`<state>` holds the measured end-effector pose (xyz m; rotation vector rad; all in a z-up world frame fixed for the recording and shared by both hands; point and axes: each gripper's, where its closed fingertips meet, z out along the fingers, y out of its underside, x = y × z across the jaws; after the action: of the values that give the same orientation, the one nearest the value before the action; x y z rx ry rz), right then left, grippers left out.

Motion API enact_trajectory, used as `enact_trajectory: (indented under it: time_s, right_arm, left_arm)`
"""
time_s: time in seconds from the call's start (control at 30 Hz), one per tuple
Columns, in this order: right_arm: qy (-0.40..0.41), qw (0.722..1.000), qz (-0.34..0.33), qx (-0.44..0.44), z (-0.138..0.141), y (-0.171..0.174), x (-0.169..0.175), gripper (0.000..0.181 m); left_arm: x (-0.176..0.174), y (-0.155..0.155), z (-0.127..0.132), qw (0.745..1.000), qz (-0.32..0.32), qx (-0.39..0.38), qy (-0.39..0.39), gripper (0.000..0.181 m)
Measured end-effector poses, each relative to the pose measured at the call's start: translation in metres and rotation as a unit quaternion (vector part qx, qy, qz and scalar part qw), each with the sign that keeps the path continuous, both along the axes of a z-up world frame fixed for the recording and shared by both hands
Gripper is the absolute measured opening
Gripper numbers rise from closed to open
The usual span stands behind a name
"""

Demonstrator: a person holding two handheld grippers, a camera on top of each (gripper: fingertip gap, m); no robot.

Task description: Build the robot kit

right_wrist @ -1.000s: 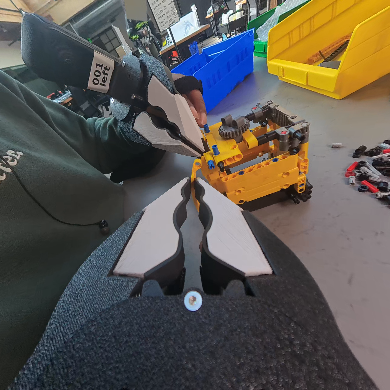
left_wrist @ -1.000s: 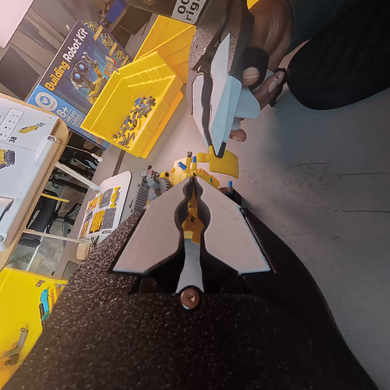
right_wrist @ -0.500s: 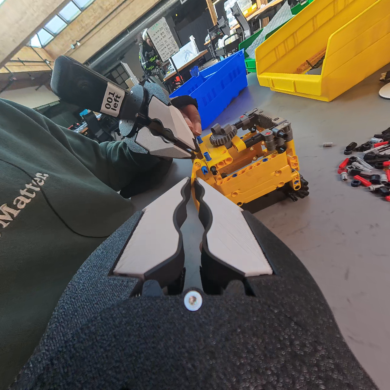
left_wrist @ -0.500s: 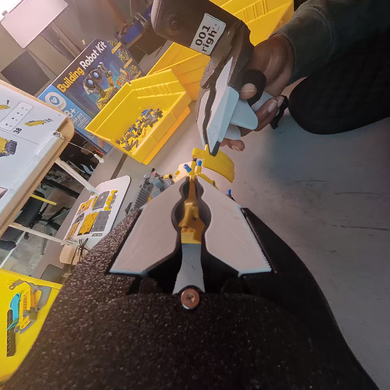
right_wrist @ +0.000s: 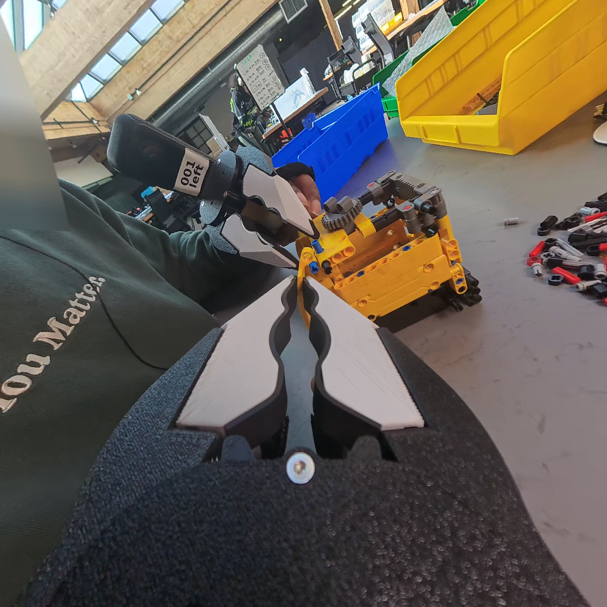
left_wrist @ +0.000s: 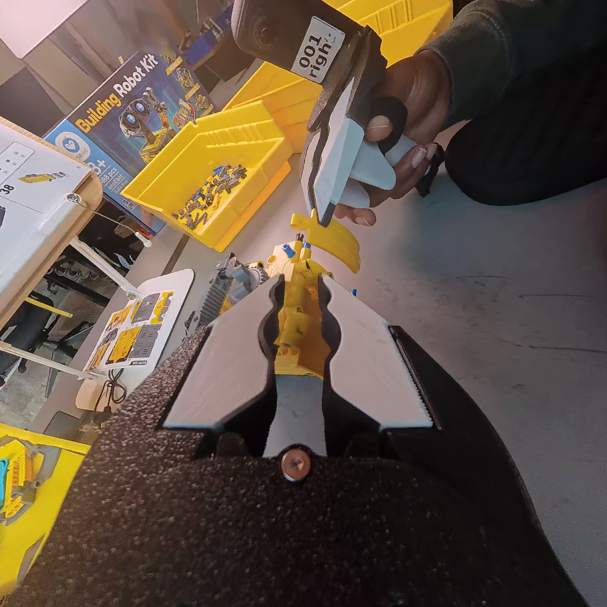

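A yellow brick-built model (right_wrist: 387, 262) with grey gears on top stands on the grey table (right_wrist: 492, 377). My left gripper (left_wrist: 300, 279) is open, and its fingers straddle the model's near end (left_wrist: 299, 315). In the right wrist view the left gripper (right_wrist: 303, 251) has one finger over the model's top corner and one below it. My right gripper (right_wrist: 299, 279) is shut on a curved yellow panel (right_wrist: 303, 305). In the left wrist view the right gripper (left_wrist: 323, 220) holds that panel (left_wrist: 338, 243) just above the model's end pins.
A small yellow bin with loose parts (left_wrist: 210, 184), a blue kit box (left_wrist: 131, 108), an instruction sheet (left_wrist: 138, 328) and a booklet on a wooden stand (left_wrist: 33, 197) lie left. A large yellow bin (right_wrist: 509, 82), a blue bin (right_wrist: 338, 138) and loose pins (right_wrist: 571, 249) lie beyond the model. Only a small space, under 4 cm, lies between the two pairs of fingers.
My left gripper's fingers have spread apart on the model's end. My right gripper has kept hold of the panel and shifted it a little over the model.
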<state>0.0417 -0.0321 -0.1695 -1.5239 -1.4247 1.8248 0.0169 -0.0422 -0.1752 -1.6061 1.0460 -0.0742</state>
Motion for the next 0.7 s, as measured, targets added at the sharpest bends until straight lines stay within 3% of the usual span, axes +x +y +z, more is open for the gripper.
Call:
enact_trajectory:
  time_s: [0.17,0.7]
  right_arm:
    - [0.001,1.000,0.001,-0.010,0.0004,0.0017,0.0006,0.002]
    - [0.000,0.999,0.002,-0.037,0.0006,0.0062,0.0009,0.002]
  left_arm:
    - [-0.0021,0.0028,-0.0009,1.000,0.005,0.011,0.001,0.023]
    - [-0.0060,0.0056,0.0020,1.000,0.014,0.026,-0.007,0.008]
